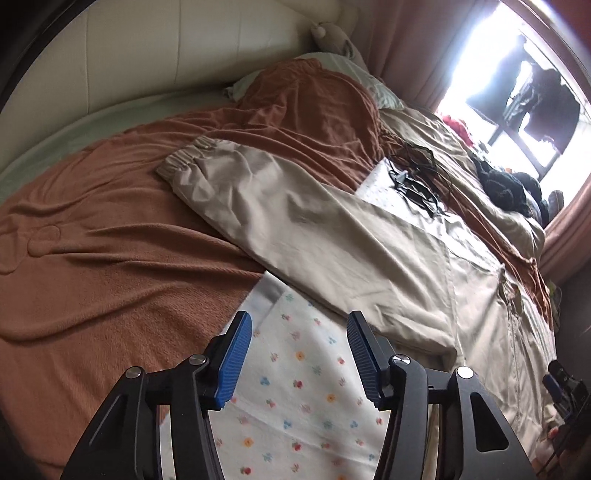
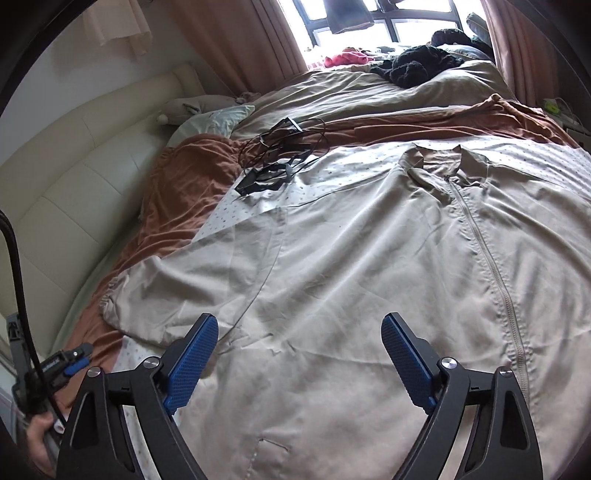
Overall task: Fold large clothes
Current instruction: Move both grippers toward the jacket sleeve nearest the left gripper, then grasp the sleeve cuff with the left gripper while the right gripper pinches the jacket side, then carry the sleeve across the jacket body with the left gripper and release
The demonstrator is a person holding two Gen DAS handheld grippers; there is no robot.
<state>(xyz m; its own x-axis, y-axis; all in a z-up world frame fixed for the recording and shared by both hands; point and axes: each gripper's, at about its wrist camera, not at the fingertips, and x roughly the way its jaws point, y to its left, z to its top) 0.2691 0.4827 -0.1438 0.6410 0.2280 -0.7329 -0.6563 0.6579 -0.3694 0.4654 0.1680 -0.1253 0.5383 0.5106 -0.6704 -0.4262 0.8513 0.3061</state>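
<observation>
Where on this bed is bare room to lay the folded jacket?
Free: the brown blanket left of the jacket sleeve, toward the headboard. Crowded: the black cables beside the collar, and the dark clothes heaped near the window.

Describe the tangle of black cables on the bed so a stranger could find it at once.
Start at the bright window and come down the bed toward the beige zip jacket. Beside its collar, toward the cream headboard, lie the black cables, on the edge of the flower-print sheet. They are thin, looped wires, unlike the soft black clothes by the window.
</observation>
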